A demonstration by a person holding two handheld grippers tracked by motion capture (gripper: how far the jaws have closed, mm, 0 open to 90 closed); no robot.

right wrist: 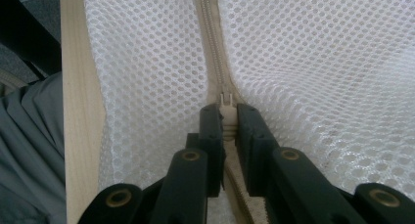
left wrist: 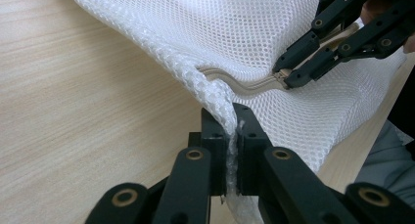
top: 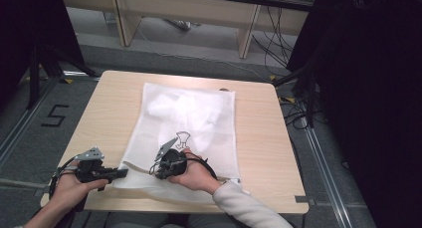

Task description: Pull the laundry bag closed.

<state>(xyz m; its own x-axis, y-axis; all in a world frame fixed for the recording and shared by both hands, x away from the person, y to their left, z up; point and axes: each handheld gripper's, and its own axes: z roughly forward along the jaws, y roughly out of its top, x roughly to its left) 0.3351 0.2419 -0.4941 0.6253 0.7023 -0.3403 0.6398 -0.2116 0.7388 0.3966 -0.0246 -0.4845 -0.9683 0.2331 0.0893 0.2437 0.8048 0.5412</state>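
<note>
A white mesh laundry bag (top: 199,133) lies flat on the wooden table (top: 259,138), with something white bunched inside its far end (top: 174,106). A beige zipper (top: 135,167) runs along the bag's near edge. My left gripper (top: 122,172) is at the bag's near left corner, shut on a fold of the mesh (left wrist: 232,121). My right gripper (top: 155,172) is just to its right, pointing left, shut on the zipper pull (right wrist: 225,100). The left gripper view has the right gripper (left wrist: 284,75) pinching the zipper (left wrist: 240,84) close ahead.
The table's near edge (right wrist: 80,87) runs right beside the bag, with the person's grey clothing (right wrist: 29,145) below it. Bare table lies left (top: 107,113) and right of the bag. Cables (top: 293,113) and dark drapes (top: 368,88) stand off the table's right side.
</note>
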